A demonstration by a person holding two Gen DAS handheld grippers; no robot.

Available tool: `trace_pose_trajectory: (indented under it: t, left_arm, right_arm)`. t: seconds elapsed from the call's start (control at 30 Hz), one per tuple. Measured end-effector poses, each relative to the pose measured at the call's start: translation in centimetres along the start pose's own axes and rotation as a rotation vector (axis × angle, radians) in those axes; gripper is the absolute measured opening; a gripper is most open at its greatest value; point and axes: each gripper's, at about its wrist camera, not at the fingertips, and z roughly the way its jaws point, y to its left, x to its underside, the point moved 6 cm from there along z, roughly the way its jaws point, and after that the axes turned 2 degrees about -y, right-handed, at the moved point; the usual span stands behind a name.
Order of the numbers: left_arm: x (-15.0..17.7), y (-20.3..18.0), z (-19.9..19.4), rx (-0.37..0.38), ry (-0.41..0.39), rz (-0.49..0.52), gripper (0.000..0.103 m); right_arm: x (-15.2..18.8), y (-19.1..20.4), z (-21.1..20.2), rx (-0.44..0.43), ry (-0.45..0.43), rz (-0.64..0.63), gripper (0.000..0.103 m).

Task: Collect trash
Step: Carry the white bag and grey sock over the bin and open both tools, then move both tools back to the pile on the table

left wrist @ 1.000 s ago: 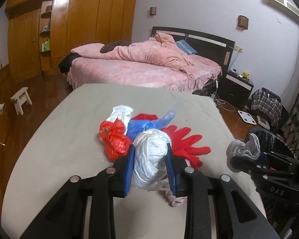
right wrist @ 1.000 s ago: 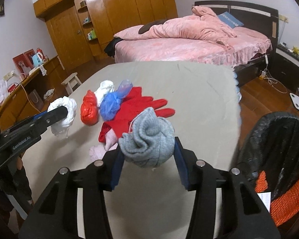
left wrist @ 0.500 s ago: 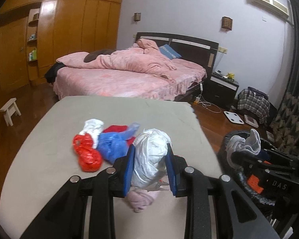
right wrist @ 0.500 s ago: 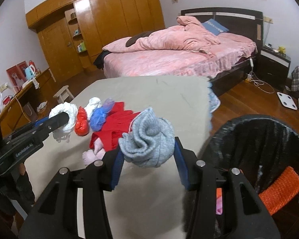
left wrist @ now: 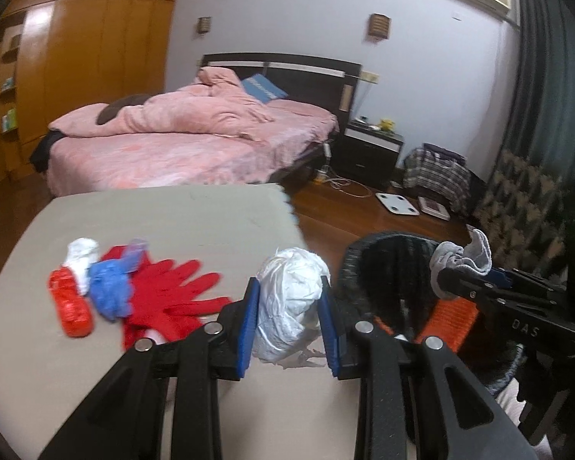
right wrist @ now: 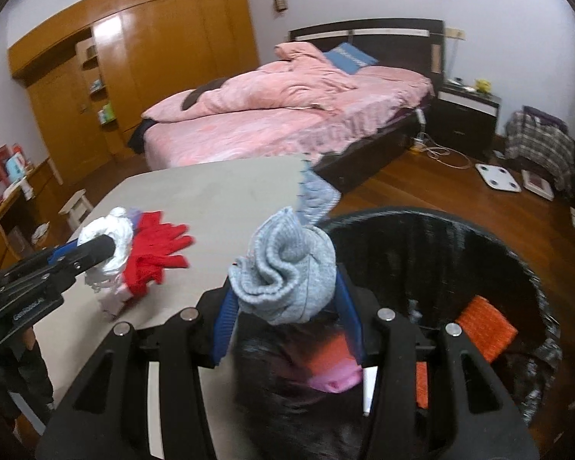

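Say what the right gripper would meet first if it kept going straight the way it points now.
Probably the black-lined trash bin: the right gripper, shut on the grey sock, points down at its near rim and open mouth. Depth is unclear.

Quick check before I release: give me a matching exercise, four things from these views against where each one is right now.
Things:
1. white bag wad
2. grey sock
3. red glove
4. orange mesh piece

Places:
A. lying on the table
B. inside the black bin
C. clamped in the right gripper
D. clamped in the left gripper

Pairs: 1-D, 2-C, 3-A, 4-B
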Motion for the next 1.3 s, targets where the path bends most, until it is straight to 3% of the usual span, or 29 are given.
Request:
trace_pose_trajectory:
  t: [0.4, 0.77, 0.87, 0.93, 1.03, 1.3]
  left_arm:
    - [-0.4, -8.1, 3.0, 0.151, 0.036, 0.095, 0.030]
    - [-0.7, -13.2, 5.3, 0.265, 0.061, 0.141, 0.031]
    - [-0.5, -14.4, 5.8, 0.307, 0.076, 0.155, 0.047]
    - [-0.4, -14.4, 6.0, 0.315, 0.082, 0.142, 0.064]
    - [-0.1, -13.6, 6.0, 0.295, 0.081, 0.136, 0.072]
    - [0.2, -8.2, 4.7, 0.159, 0.051, 0.109, 0.090]
  right_arm:
    - [1.0, -7.6, -2.2, 0.125, -0.024, 0.092, 0.046]
    - [1.3, -11.5, -3.6, 0.193, -0.048, 0.140, 0.050]
    - [1.4, -12.3, -4.1, 0.222, -0.057, 0.152, 0.067]
    - [1.4, -12.9, -4.6, 0.237, -0.069, 0.162, 0.076]
    - [1.4, -13.6, -5.0, 0.260, -0.082, 0.169, 0.089]
    - [1.3, -12.8, -4.9, 0.237, -0.096, 0.177, 0.096]
